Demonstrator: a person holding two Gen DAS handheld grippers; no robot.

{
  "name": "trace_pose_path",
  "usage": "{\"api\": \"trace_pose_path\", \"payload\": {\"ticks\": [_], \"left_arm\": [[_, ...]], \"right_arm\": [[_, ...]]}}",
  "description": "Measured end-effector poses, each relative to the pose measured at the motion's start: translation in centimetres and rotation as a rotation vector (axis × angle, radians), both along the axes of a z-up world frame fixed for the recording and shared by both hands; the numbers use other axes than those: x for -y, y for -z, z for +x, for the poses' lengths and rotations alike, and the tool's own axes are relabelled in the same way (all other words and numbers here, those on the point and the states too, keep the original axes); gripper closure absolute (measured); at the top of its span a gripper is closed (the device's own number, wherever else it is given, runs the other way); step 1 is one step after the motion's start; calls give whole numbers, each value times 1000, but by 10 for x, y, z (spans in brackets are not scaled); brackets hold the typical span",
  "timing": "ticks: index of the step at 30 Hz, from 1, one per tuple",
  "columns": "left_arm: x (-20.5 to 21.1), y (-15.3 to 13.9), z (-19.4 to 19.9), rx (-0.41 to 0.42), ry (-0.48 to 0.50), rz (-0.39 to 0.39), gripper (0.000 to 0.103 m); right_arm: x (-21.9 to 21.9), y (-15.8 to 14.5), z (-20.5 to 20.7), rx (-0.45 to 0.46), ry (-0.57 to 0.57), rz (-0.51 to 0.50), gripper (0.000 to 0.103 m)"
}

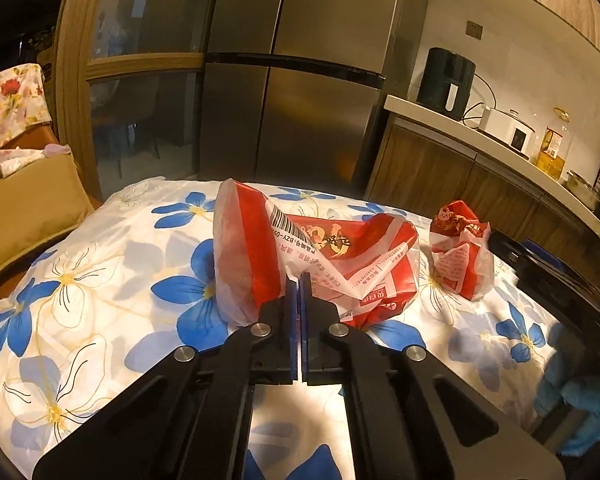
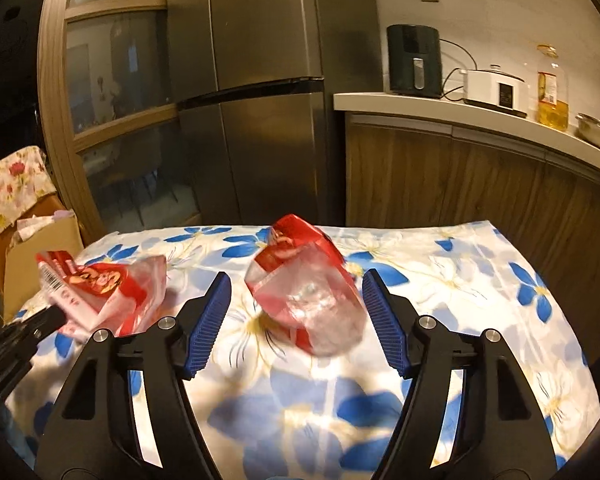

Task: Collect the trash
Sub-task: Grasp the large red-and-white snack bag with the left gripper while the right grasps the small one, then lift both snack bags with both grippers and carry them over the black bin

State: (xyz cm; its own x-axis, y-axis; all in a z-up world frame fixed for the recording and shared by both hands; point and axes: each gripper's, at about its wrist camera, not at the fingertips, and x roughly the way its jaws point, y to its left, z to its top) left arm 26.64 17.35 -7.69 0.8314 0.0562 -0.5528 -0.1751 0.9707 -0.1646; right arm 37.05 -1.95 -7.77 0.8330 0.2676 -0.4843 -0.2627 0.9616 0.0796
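Observation:
My left gripper (image 1: 299, 280) is shut on the edge of a large red and white plastic wrapper (image 1: 320, 256), holding it just above the flowered tablecloth (image 1: 100, 280). The same wrapper shows at the left of the right wrist view (image 2: 100, 292), pinched by the left gripper's tip. A second, smaller red and clear wrapper (image 2: 304, 296) lies on the cloth between the open fingers of my right gripper (image 2: 296, 292), not touched by either pad. It also shows in the left wrist view (image 1: 460, 248), with the right gripper at the right edge.
A steel fridge (image 2: 252, 100) stands behind the table. A counter (image 2: 480, 114) at the right carries an air fryer (image 2: 414, 60), a white cooker and an oil bottle. A cardboard box (image 2: 40, 248) and a chair with floral cloth stand left of the table.

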Motion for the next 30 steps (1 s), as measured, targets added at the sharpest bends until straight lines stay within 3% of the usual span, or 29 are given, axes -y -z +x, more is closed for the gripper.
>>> {"api": "trace_pose_path", "payload": {"ticks": [3, 8, 12, 15, 17, 30], "left_arm": [[2, -1, 0, 6, 3, 7, 103], [2, -1, -1, 10, 6, 5, 103], [2, -1, -3, 9, 9, 7, 103], [2, -3, -5, 14, 14, 7, 103], [3, -3, -5, 15, 17, 7, 103], [27, -26, -34, 75, 29, 43, 103]], "right_arm": [[-4, 4, 12, -15, 5, 0, 25], [-7, 12, 27, -45, 33, -18, 28], [-5, 21, 34, -86, 44, -18, 67], [-3, 22, 34, -96, 49, -7, 91], [0, 22, 31, -96, 47, -2, 95], [50, -9, -52, -10, 39, 64, 100]]}}
